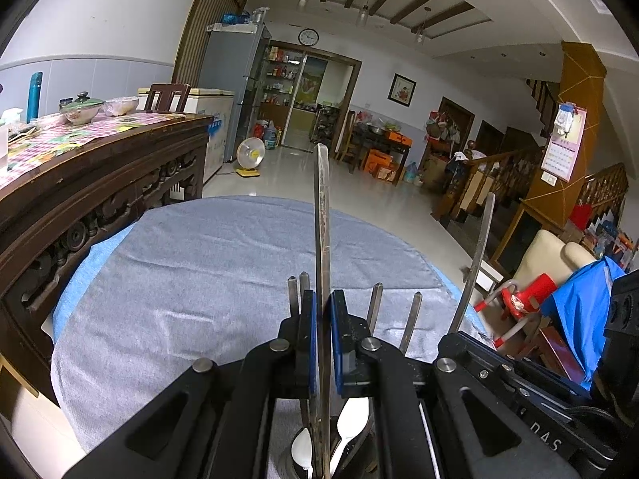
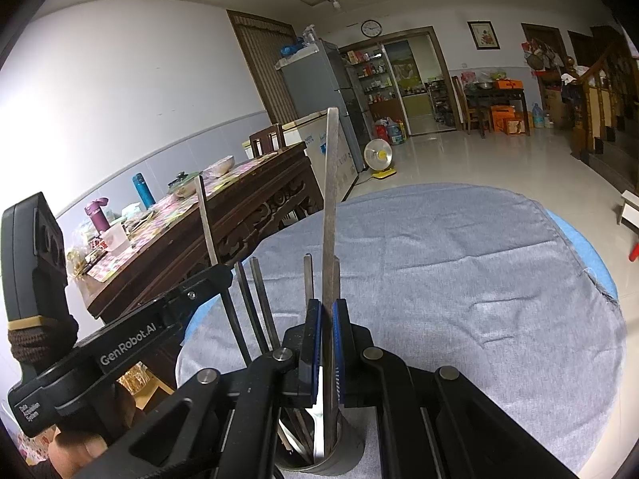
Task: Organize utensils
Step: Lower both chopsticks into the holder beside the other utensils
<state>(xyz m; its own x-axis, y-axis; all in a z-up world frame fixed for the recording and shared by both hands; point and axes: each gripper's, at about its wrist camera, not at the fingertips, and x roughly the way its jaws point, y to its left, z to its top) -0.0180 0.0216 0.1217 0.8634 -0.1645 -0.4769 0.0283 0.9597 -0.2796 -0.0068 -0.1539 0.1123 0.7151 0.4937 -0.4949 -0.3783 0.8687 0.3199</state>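
My left gripper is shut on a long flat metal utensil handle that stands upright. Its lower end reaches down among white spoons in a holder below the jaws. In the right wrist view my right gripper is shut on another upright metal handle, whose lower end sits in a round metal utensil cup. Several more metal handles stick up from the cup. Each gripper shows in the other's view: the right gripper and the left gripper, each with its own handle.
The cup stands near the front of a round table under a grey cloth. A dark carved wooden sideboard with bowls and bottles stands close on the left. A person's hand holds the left gripper's grip.
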